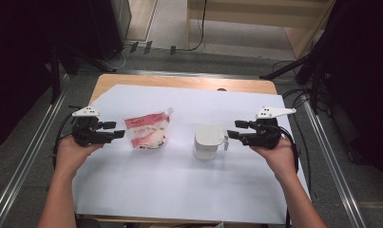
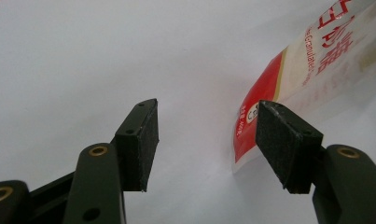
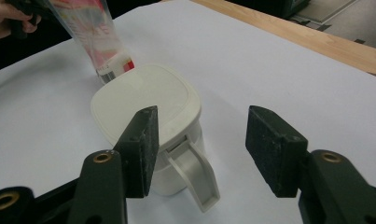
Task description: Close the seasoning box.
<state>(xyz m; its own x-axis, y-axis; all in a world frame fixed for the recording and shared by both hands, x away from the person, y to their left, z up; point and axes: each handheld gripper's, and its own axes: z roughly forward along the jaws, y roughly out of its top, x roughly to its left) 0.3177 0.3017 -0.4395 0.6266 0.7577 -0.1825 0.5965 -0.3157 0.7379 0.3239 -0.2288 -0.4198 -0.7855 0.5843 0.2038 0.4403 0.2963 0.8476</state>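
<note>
L gripper point(image 1: 114, 130) is held centre-left beside the sugar pouch point(image 1: 147, 131), jaws spread; R gripper point(image 1: 233, 129) (jaws also spread) by the white container point(image 1: 206, 141), centre-right.

My wooden table point(image 1: 179, 81) has a big white sheet point(image 1: 179, 190) over it (cables point(image 1: 301, 95) sprawl on the grey floor point(image 1: 32, 156)).

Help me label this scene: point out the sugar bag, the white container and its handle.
sugar bag point(image 1: 146, 130), high view, middle of its front.
white container point(image 1: 205, 141), high view, its lid.
handle point(image 3: 197, 179), right gripper view, middle of the loop.
</note>
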